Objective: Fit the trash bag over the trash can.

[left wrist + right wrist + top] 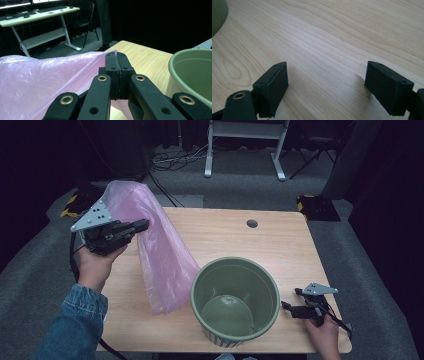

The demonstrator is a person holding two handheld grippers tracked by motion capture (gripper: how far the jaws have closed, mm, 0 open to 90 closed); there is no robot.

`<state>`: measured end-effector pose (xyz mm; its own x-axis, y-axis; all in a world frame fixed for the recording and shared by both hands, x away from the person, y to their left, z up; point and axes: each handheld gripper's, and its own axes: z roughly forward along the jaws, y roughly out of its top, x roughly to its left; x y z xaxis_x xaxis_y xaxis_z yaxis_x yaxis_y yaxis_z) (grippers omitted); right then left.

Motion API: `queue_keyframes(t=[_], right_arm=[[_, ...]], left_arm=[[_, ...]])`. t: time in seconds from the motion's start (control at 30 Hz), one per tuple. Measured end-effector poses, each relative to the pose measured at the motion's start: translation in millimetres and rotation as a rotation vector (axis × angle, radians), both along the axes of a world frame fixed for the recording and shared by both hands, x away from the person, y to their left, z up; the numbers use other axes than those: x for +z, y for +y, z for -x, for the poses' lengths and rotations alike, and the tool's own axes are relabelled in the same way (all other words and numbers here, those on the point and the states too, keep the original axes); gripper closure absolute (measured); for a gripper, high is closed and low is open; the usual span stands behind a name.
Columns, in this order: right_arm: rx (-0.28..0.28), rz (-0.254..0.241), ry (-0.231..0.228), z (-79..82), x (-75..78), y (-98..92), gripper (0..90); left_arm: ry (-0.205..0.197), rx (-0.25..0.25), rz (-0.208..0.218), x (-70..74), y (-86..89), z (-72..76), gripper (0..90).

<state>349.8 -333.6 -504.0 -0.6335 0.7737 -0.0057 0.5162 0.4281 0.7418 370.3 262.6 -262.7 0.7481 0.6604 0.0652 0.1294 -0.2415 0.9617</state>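
Note:
A thin pink plastic bag (160,255) hangs from my left gripper (142,225), raised above the table's left side, and drapes down to the wood beside a green bucket (235,300). In the left gripper view the jaws are shut on the pink bag (50,80), its edge pinched between the pads at my left gripper (116,58); the green bucket (192,72) shows at the right. My right gripper (286,305) rests low on the table to the right of the bucket. Its jaws stand wide open over bare wood in the right gripper view, my right gripper (325,75) holding nothing.
The wooden table (280,240) has a small round cable hole (252,223) near its far edge. A white desk frame (245,145) and cables stand on the grey floor beyond. Yellow-and-black blocks (315,205) lie by the table's far corners.

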Motion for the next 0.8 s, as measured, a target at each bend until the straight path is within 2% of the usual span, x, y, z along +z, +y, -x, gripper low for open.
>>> queue_keyframes(t=[0.3,0.37,0.6,0.7,0.8], right_arm=[[0.000,0.000,0.000,0.0,0.0,0.0,18.8],[0.000,0.000,0.000,0.0,0.0,0.0,18.8],[0.000,0.000,0.000,0.0,0.0,0.0,18.8],[0.000,0.000,0.000,0.0,0.0,0.0,18.8],[0.000,0.000,0.000,0.0,0.0,0.0,18.8]], left_arm=[[-0.016,-0.035,0.004,21.1,0.6,-1.8,89.4],[-0.014,-0.045,0.017,24.7,1.2,-2.8,89.4],[-0.011,-0.087,0.008,33.1,7.3,-11.5,89.4],[-0.006,-0.121,0.040,35.1,16.4,-17.7,89.4],[-0.012,-0.132,0.068,38.8,22.8,-20.3,89.4]])
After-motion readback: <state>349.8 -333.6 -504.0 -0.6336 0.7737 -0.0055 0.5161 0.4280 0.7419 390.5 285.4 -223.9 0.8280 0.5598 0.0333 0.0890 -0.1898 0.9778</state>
